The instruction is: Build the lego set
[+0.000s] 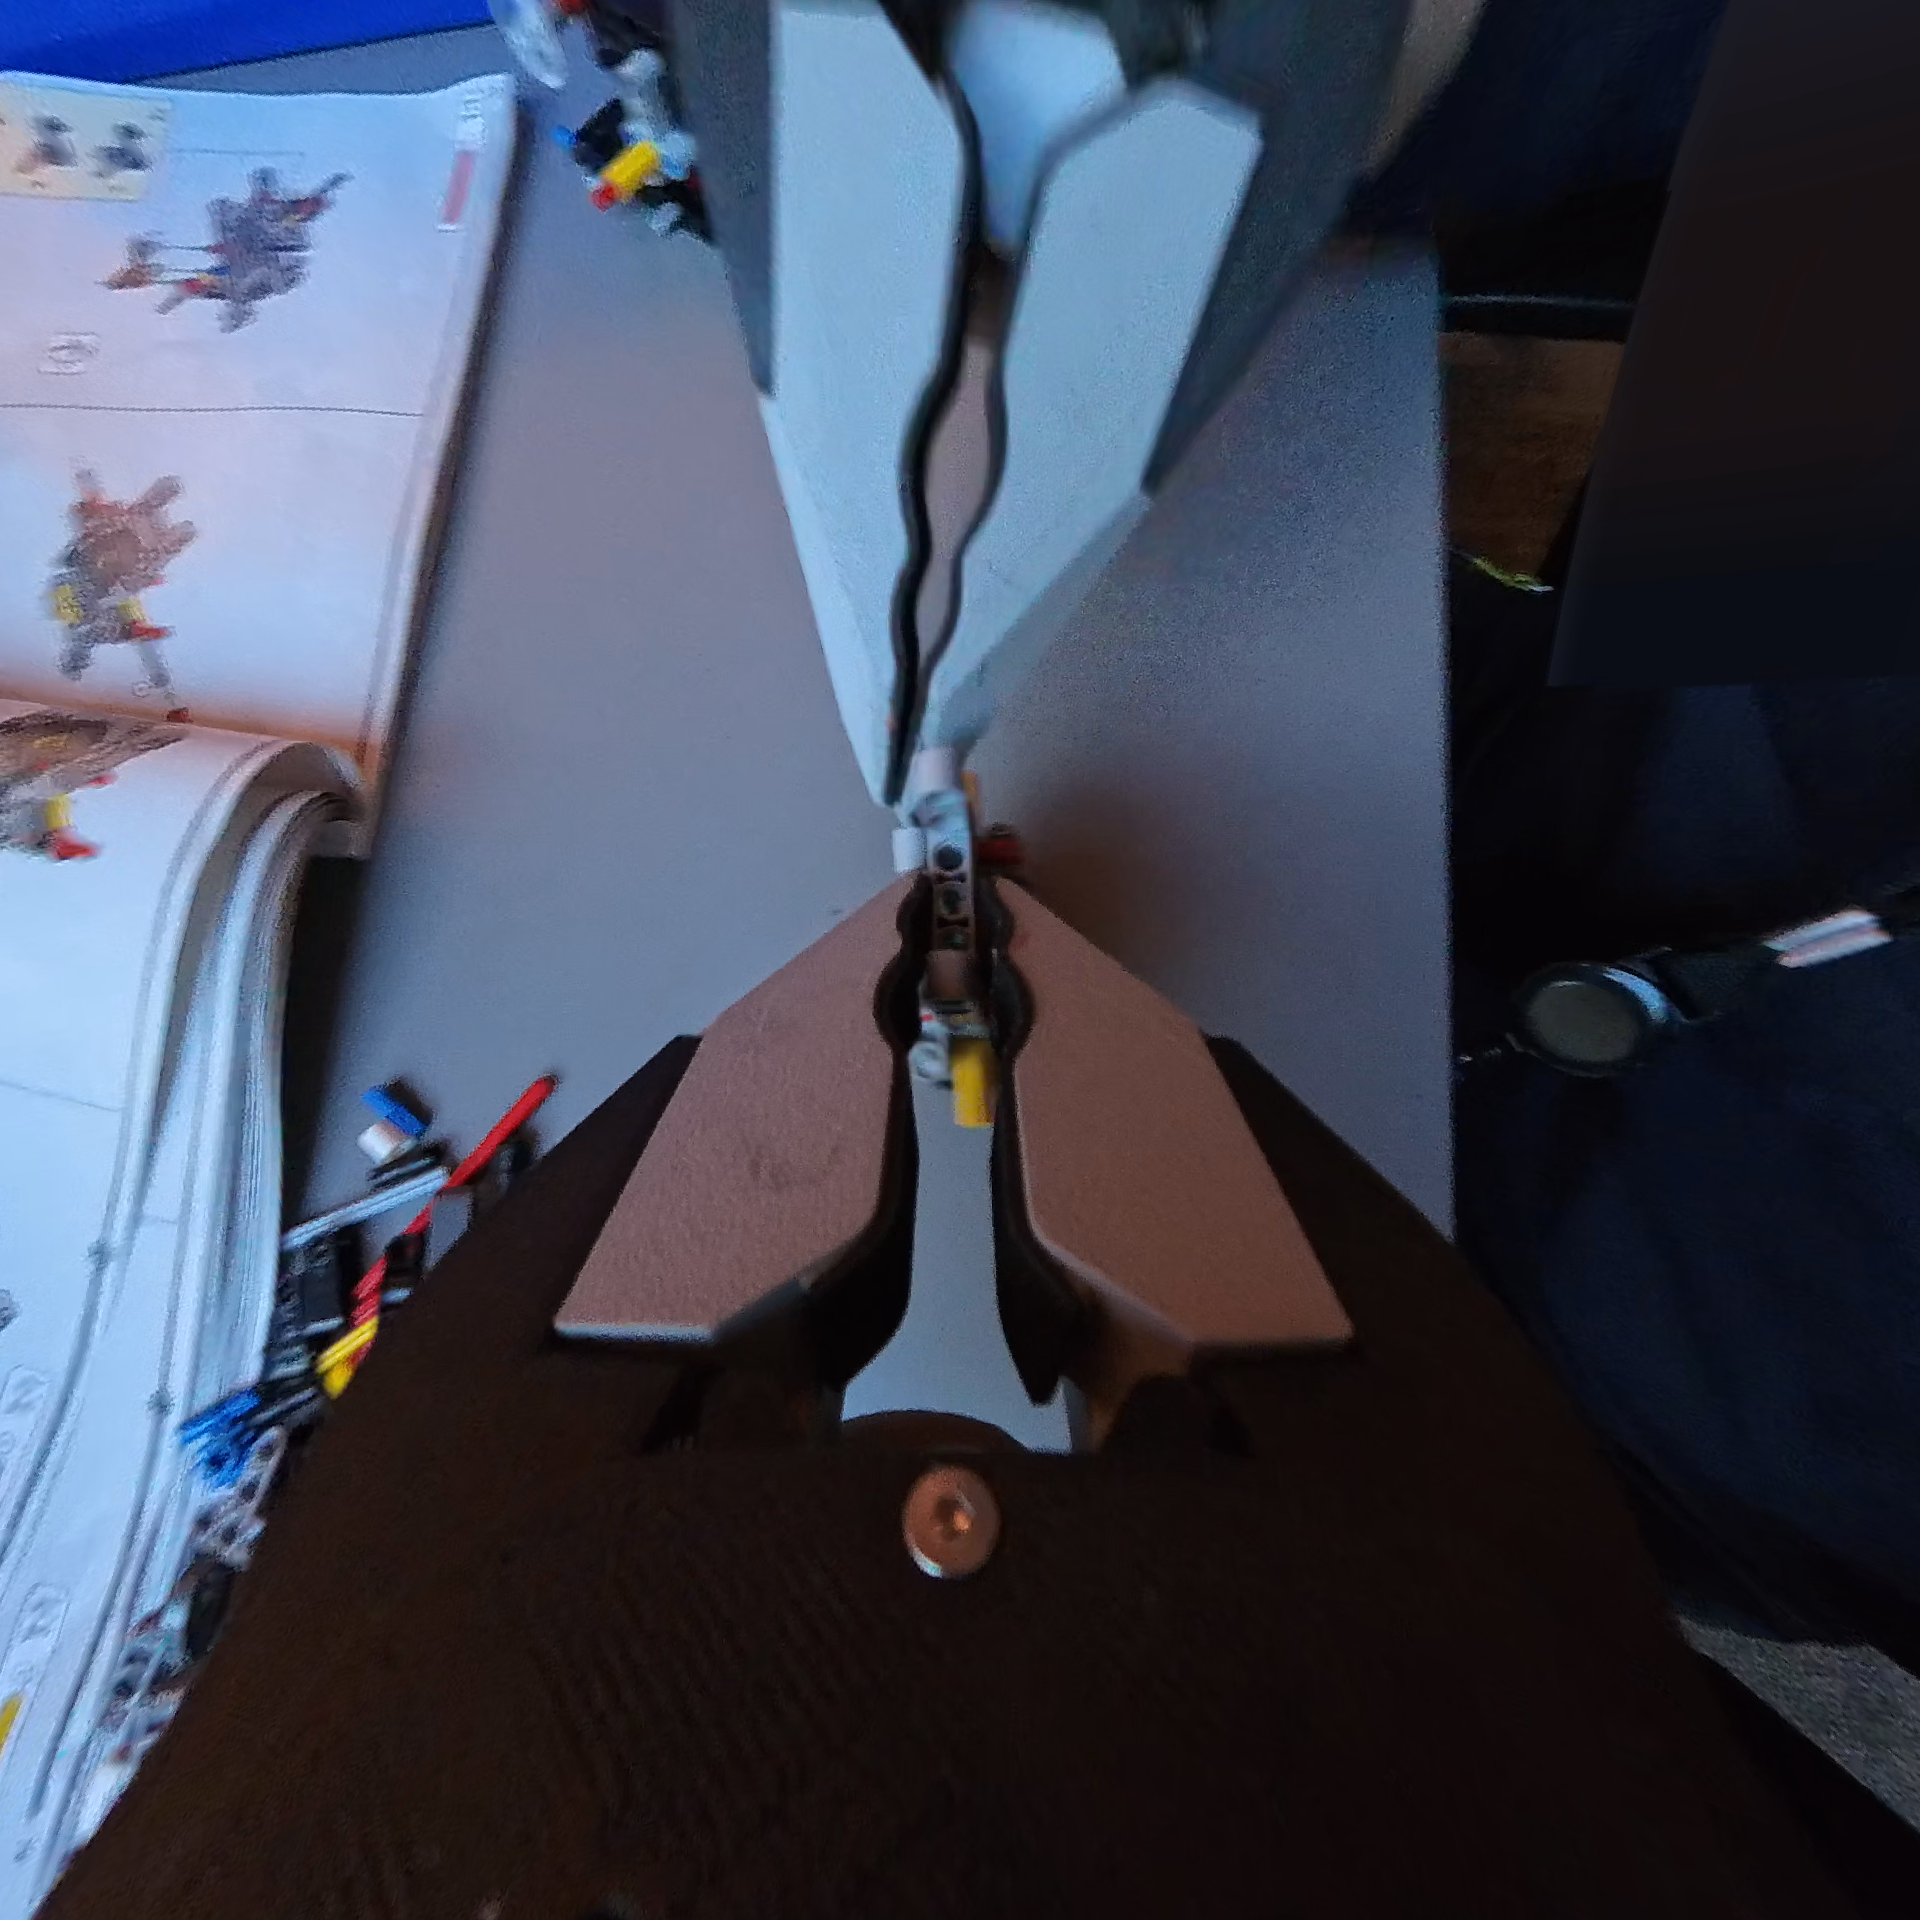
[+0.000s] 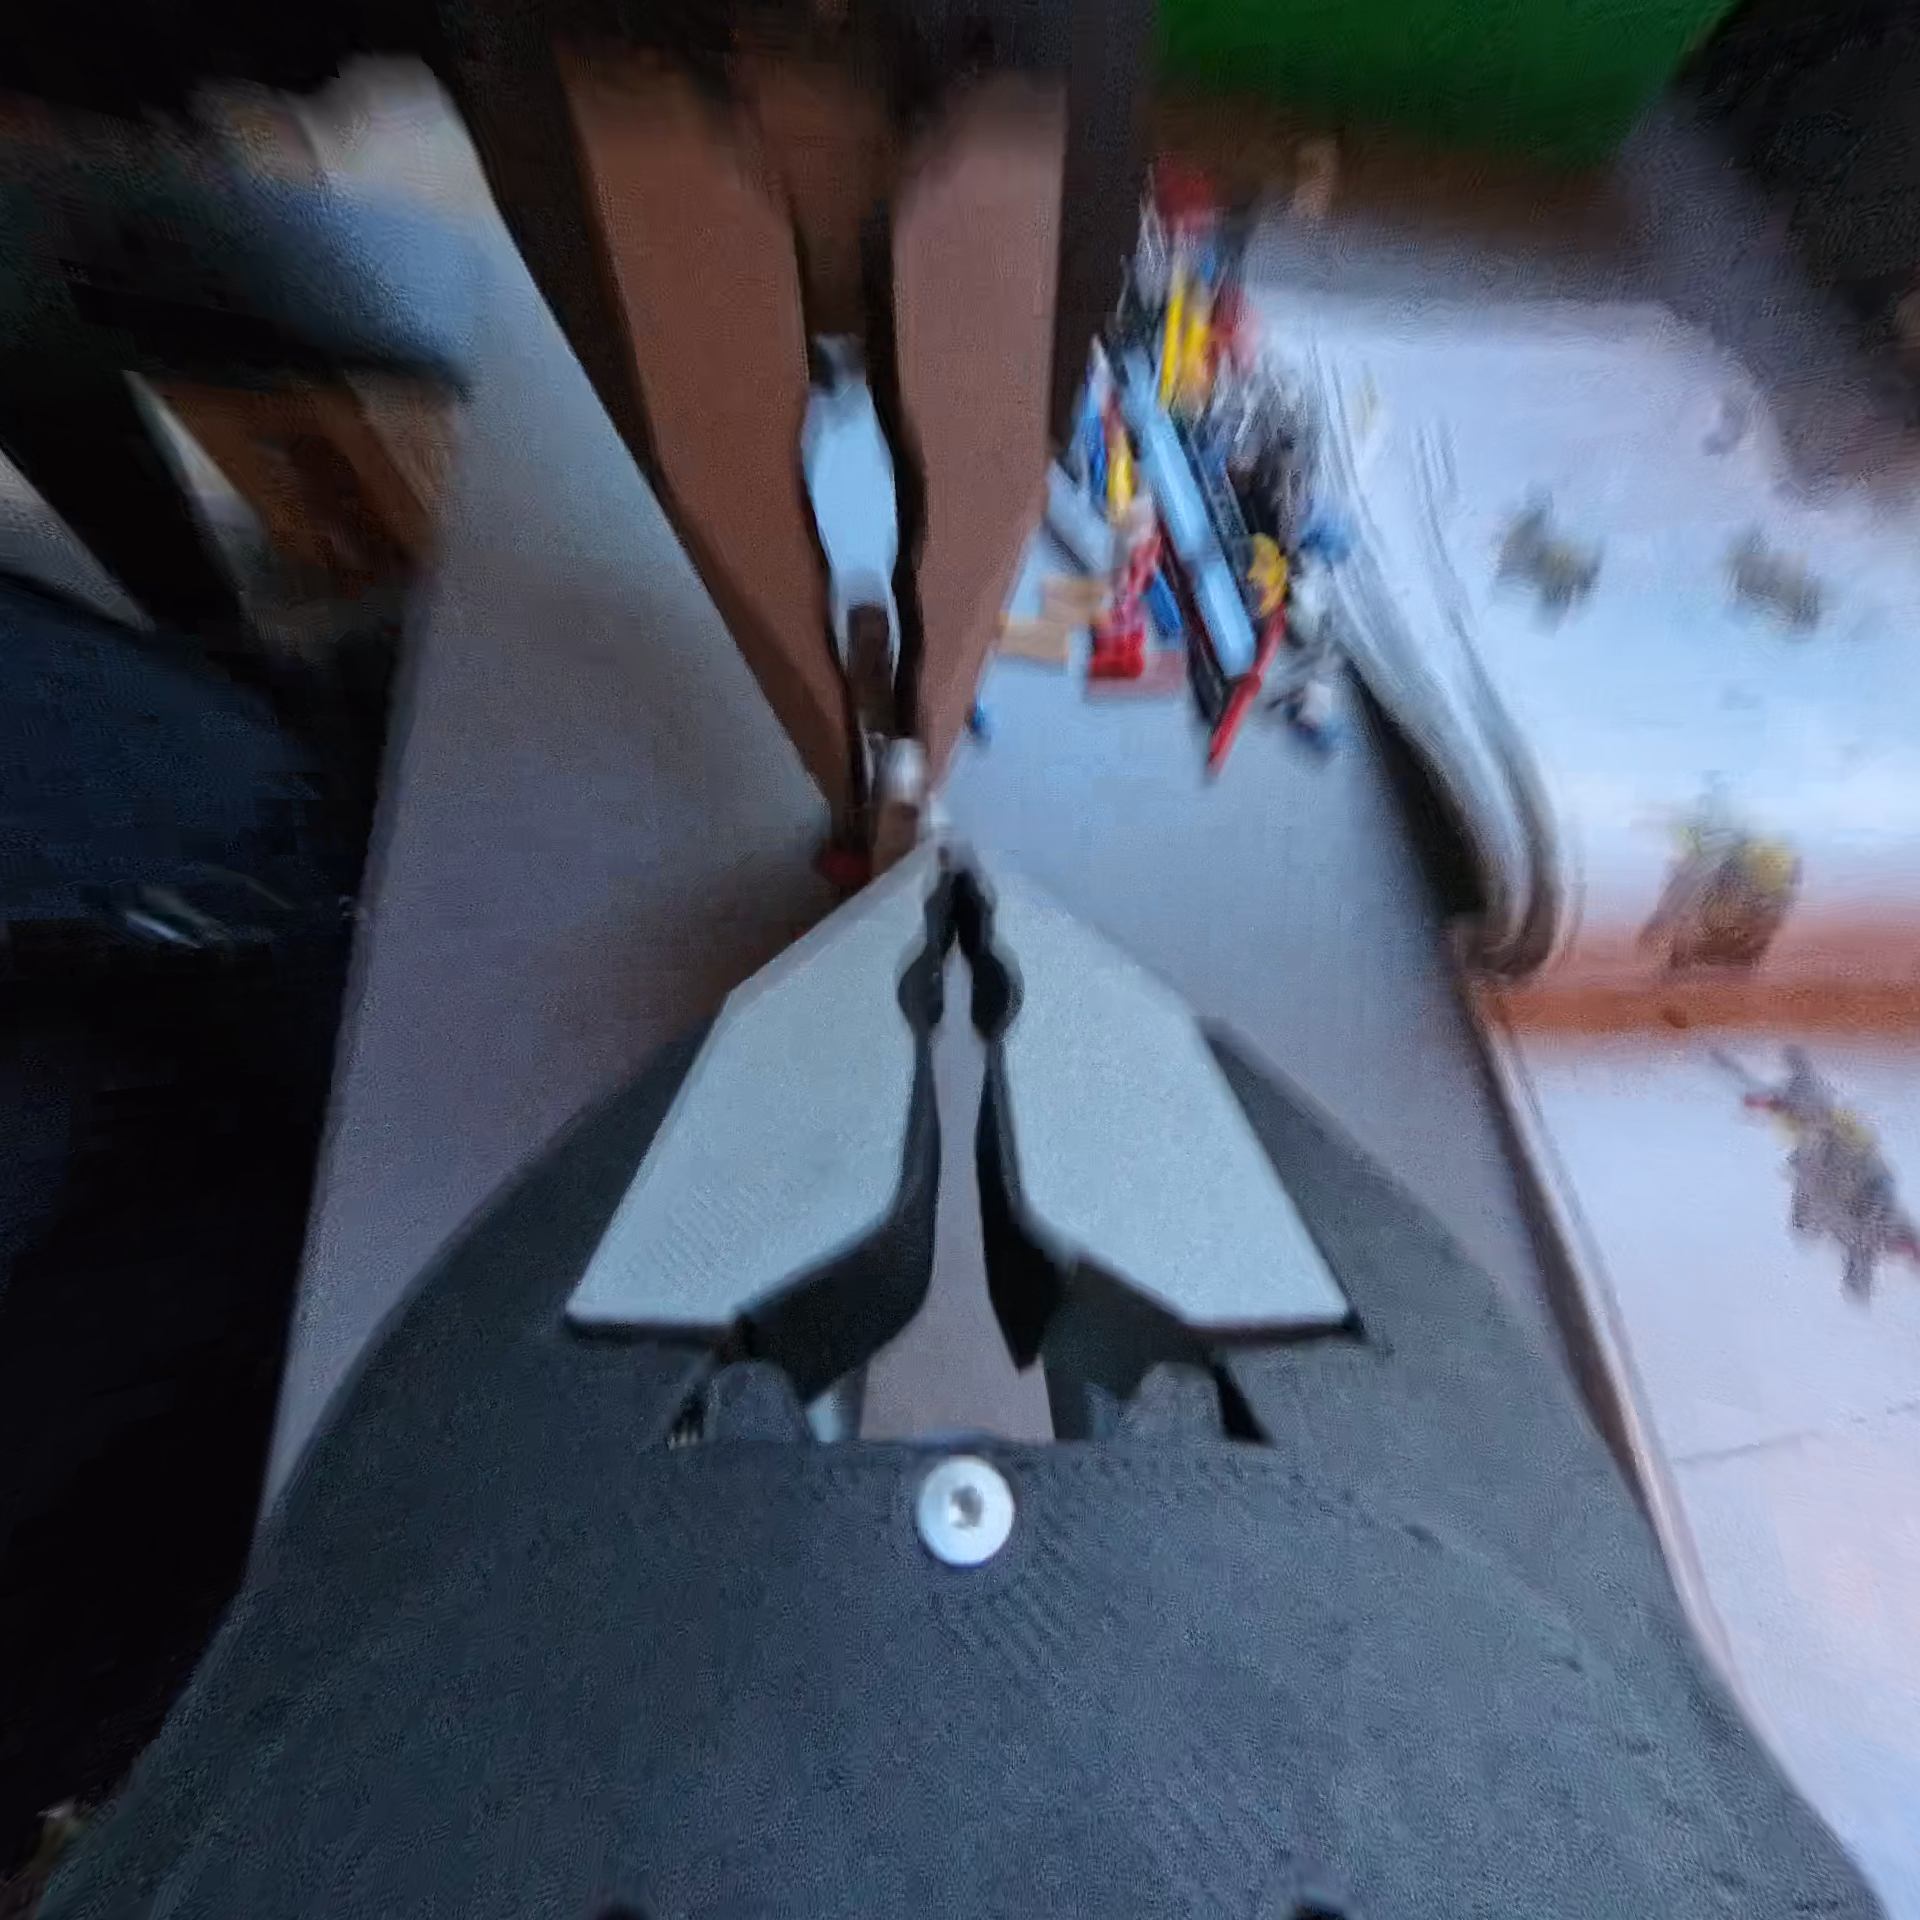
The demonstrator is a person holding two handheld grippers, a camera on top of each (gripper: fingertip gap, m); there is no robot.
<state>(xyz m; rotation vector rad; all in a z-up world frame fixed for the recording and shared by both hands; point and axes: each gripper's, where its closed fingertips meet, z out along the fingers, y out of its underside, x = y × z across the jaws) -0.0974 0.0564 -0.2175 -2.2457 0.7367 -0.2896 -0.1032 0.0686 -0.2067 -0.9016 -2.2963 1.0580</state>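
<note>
Small grey building-toy beam assembly (image 1: 948, 914) with yellow pin, held above grey table (image 1: 623, 623), mid-scene. Light, rigid, likely to pop apart if twisted; best gripped on flat sides. Left gripper (image 1: 951, 935) clamped narrow on it. Right gripper (image 1: 925, 769), opposite, tip-to-tip, pinching its white far end.

Two grippers showing — left gripper (image 1: 951, 883), right gripper (image 2: 951, 883). One small brick assembly (image 1: 948, 914) sitting between them, one open instruction booklet (image 1: 208, 416) lying left, two loose brick piles (image 1: 343, 1268) — near and far.
</note>
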